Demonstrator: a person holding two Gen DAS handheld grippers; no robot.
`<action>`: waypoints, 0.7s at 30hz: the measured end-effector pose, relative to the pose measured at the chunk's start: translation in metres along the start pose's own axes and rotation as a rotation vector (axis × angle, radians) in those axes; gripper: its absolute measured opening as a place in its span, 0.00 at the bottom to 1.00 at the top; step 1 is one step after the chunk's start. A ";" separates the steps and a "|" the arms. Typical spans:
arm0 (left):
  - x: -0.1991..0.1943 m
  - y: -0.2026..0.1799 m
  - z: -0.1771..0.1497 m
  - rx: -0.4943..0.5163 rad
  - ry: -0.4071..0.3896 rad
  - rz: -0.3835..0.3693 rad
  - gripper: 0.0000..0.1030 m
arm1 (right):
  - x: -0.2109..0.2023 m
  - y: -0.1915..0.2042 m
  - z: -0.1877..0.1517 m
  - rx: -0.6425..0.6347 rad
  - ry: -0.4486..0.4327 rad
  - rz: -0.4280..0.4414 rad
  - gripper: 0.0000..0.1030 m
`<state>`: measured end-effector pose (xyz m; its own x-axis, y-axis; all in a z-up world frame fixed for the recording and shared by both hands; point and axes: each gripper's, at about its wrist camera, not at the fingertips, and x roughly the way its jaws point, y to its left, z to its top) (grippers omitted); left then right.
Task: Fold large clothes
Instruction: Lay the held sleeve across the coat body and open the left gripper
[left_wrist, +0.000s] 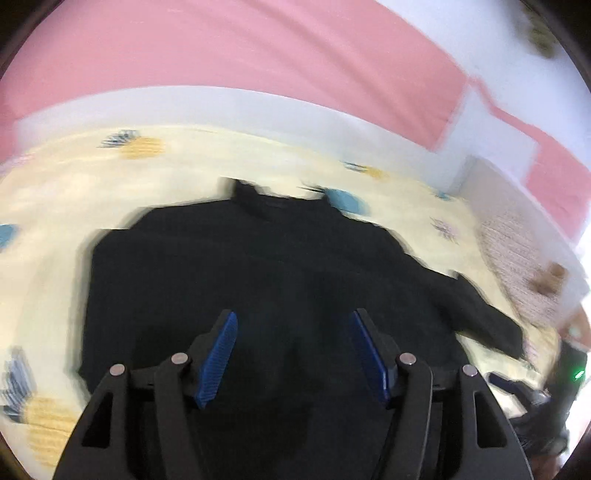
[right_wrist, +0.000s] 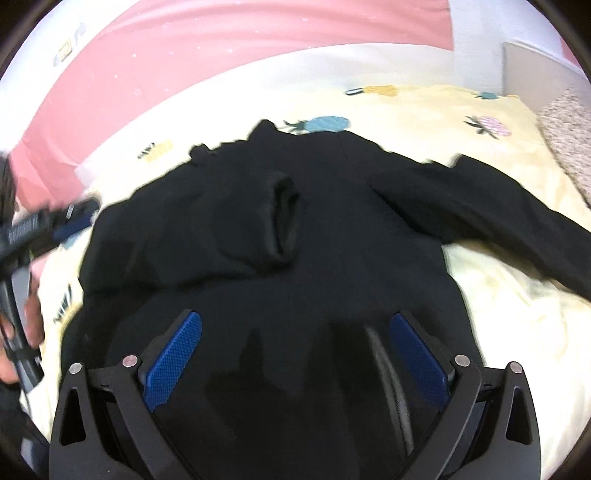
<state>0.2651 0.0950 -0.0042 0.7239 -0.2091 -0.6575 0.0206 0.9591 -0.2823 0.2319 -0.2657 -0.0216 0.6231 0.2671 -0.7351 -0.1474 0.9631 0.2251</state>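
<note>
A large black garment lies spread on a cream bedsheet printed with pineapples. In the right wrist view the garment has one sleeve folded over its chest, cuff open near the middle, and the other sleeve stretched out to the right. My left gripper is open and empty above the garment's lower part. My right gripper is open and empty above the garment's lower hem. The left gripper also shows at the left edge of the right wrist view, beside the garment's left side.
A pink wall with a white skirting runs behind the bed. A pinkish textured blanket lies at the bed's right side, also in the right wrist view. The person's hand holds the left gripper.
</note>
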 end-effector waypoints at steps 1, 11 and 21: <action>-0.002 0.018 0.001 -0.029 0.004 0.036 0.61 | 0.006 0.003 0.007 -0.001 -0.002 0.011 0.99; 0.032 0.094 -0.041 -0.160 0.098 0.132 0.40 | 0.115 0.007 0.065 -0.020 0.103 0.018 0.10; 0.020 0.097 -0.031 -0.157 0.044 0.097 0.40 | 0.084 -0.002 0.074 -0.004 0.056 -0.063 0.14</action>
<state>0.2604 0.1776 -0.0663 0.6862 -0.1286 -0.7160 -0.1582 0.9343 -0.3194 0.3416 -0.2473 -0.0363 0.5876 0.2070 -0.7822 -0.1122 0.9782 0.1746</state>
